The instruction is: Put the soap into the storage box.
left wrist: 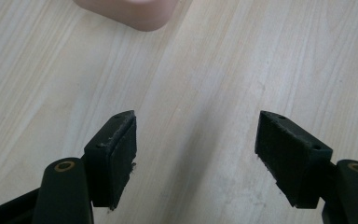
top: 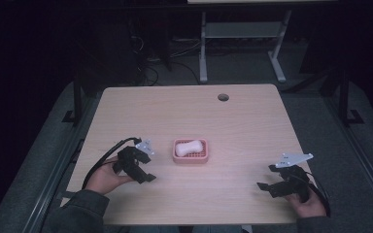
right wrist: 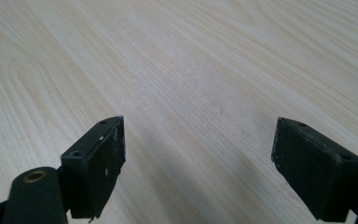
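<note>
On the left side of the pale wood-grain table [top: 233, 121], the left gripper [top: 143, 174] sits low beside the pink rectangular plastic soap dish [top: 191, 151], a hand [top: 108, 180] wrapped round its black body with the cable looping off behind. Its jaws stand spread with nothing but bare tabletop between them. The left gripper view confirms it: two black pads wide apart, and just a rounded corner of the soap dish [left wrist: 135, 11] peeking in at the top edge. That looks like a gripper parked close enough to reach in, but not committed to the dish.

Centre table now: the soap dish lies flat, well clear of every edge, and the white oblong bar of soap [top: 190, 147] rests inside it, lengthwise, cradled by the rim. A sensible spot, reachable from either side.

Over to the right, the right gripper [top: 270, 188] hangs near the table's right front corner, well apart from the dish, held in the other hand [top: 307, 204]. Jaws spread here too, empty, wood grain showing between them in the right gripper view. It reads as the waiting hand.
</note>
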Available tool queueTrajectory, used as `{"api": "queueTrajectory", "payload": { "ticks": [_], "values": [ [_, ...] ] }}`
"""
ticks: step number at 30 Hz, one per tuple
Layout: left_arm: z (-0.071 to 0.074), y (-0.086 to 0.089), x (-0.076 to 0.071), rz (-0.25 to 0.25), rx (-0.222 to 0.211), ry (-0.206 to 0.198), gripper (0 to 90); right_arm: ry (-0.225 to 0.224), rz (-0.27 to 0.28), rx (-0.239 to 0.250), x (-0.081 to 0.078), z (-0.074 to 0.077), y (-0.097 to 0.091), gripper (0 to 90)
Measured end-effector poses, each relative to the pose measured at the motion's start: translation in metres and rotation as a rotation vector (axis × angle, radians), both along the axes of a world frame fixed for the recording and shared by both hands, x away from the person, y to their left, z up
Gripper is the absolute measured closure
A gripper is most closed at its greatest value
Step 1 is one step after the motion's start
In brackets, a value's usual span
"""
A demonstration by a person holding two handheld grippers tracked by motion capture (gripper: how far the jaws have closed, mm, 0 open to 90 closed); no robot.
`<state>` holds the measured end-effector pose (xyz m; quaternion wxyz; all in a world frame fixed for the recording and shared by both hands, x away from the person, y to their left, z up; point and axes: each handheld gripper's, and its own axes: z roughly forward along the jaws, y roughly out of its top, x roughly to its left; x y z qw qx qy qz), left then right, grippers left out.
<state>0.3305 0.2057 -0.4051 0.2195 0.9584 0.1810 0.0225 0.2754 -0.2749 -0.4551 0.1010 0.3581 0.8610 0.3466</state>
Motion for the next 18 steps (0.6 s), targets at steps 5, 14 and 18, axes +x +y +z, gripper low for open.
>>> {"api": "queueTrajectory", "payload": {
  "ticks": [5, 14, 18],
  "values": [
    [-0.001, 0.004, -0.003, 0.003, -0.001, -0.006, 28.0, 0.005, -0.002, -0.001, 0.000, 0.000, 0.001, 17.1],
    [-0.009, 0.014, -0.013, 0.017, -0.008, -0.007, 27.4, 0.006, -0.006, -0.003, -0.001, 0.000, 0.000, 16.9],
    [-0.012, 0.017, -0.017, 0.021, -0.012, -0.005, 27.4, 0.008, -0.008, -0.004, -0.001, 0.000, 0.001, 16.8]
  ]
}}
